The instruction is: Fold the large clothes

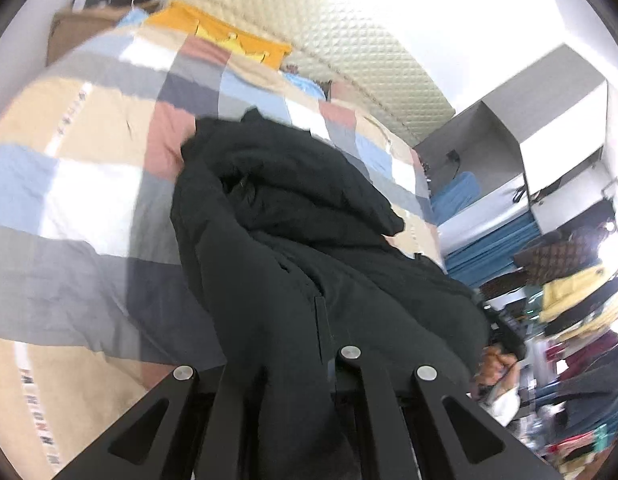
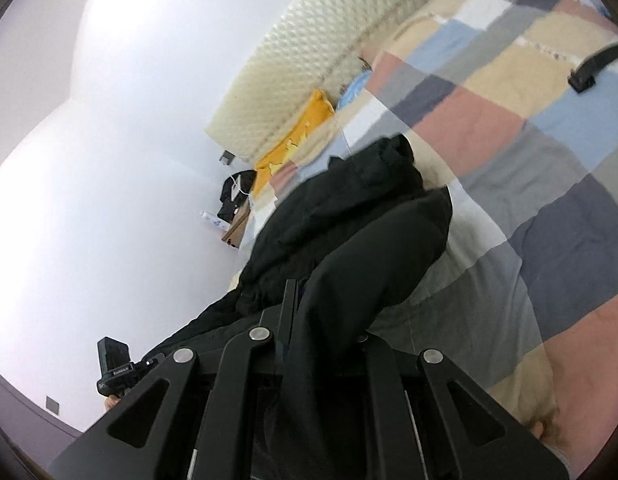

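Black padded jacket (image 1: 293,216) hangs bunched over a patchwork quilt (image 1: 89,128) of beige, pink, grey and blue squares, rising from 6 o'clock toward the centre of both wrist views. Left gripper (image 1: 297,360) is clenched on its cloth, the fabric pinched between the 2 fingers. Right gripper (image 2: 309,340) likewise grips a fold of the same jacket. At 12 o'clock in the left view, a cream quilted headboard (image 1: 309,20) backs a yellow pillow (image 1: 225,32).

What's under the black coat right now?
The patchwork quilt lies under the black coat, showing on both sides. The quilt beneath the coat's bulk is covered; anything there cannot be seen.
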Demonstrator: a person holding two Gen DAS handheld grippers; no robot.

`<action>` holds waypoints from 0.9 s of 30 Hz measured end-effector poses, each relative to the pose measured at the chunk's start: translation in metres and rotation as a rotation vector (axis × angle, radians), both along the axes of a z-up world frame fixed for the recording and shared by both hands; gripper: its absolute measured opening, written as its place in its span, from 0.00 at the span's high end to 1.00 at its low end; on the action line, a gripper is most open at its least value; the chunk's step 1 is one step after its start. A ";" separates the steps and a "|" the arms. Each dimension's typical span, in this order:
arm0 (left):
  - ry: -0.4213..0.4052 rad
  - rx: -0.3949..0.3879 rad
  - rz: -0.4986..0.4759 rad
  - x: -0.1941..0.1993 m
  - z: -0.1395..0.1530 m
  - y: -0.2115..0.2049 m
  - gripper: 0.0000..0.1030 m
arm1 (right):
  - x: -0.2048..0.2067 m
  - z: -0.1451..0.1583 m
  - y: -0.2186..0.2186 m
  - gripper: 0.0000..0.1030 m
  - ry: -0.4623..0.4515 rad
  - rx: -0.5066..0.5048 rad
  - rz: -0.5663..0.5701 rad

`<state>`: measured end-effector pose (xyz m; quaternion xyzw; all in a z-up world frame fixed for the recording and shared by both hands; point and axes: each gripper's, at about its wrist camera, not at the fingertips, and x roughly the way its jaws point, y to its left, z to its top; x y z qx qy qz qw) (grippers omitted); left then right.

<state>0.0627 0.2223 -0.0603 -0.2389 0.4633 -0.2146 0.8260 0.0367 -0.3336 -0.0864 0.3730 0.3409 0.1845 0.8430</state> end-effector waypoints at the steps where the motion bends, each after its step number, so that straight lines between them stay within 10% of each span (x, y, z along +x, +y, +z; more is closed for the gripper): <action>1: -0.013 0.005 0.001 -0.006 0.006 -0.008 0.95 | -0.005 0.006 0.002 0.91 -0.015 -0.013 0.004; 16: -0.066 -0.035 0.068 -0.130 0.033 -0.014 0.94 | -0.090 0.040 -0.007 0.91 -0.040 -0.095 0.033; 27: -0.116 -0.004 0.083 -0.102 0.039 -0.018 0.94 | -0.050 0.050 -0.012 0.90 -0.027 -0.165 0.009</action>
